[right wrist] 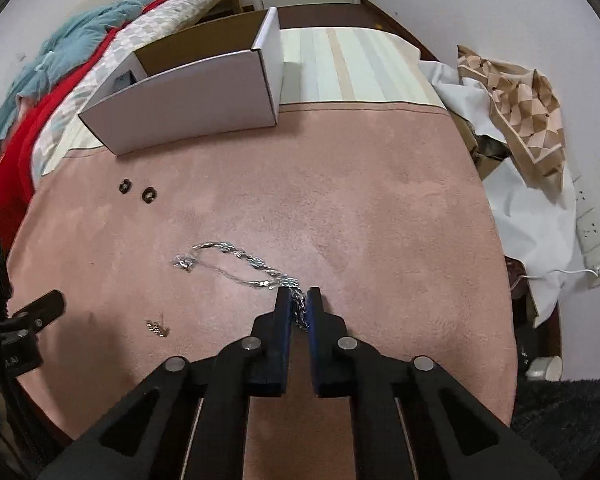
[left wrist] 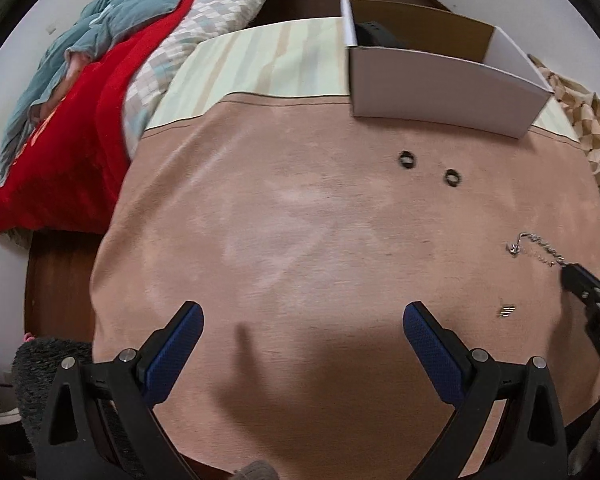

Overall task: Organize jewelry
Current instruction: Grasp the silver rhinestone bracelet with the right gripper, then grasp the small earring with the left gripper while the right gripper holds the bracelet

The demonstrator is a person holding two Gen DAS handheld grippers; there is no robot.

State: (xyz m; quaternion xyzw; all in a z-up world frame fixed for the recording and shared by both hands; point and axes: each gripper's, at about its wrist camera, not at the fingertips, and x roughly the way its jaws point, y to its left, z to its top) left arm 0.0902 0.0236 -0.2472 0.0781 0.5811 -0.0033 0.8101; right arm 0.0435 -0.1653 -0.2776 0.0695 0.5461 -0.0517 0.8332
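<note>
A silver chain necklace [right wrist: 236, 266] lies on the pink cloth [right wrist: 340, 208]; it also shows in the left wrist view [left wrist: 538, 246]. My right gripper [right wrist: 299, 300] is shut on the chain's near end, low at the cloth. Two dark rings [right wrist: 148, 195] [right wrist: 125, 186] lie near the open white cardboard box [right wrist: 188, 100]; they also show in the left wrist view [left wrist: 407, 159] [left wrist: 452, 177], in front of the box [left wrist: 440, 88]. A small gold piece [right wrist: 157, 327] lies at the left, also in the left wrist view [left wrist: 506, 311]. My left gripper [left wrist: 303, 316] is open and empty above the cloth.
A bed with red and teal bedding [left wrist: 80, 92] lies left of the table. A striped cloth [right wrist: 352, 64] covers the table's far part. A patterned bag and white sheet [right wrist: 516, 120] sit at the right edge. A dark object [left wrist: 374, 32] lies inside the box.
</note>
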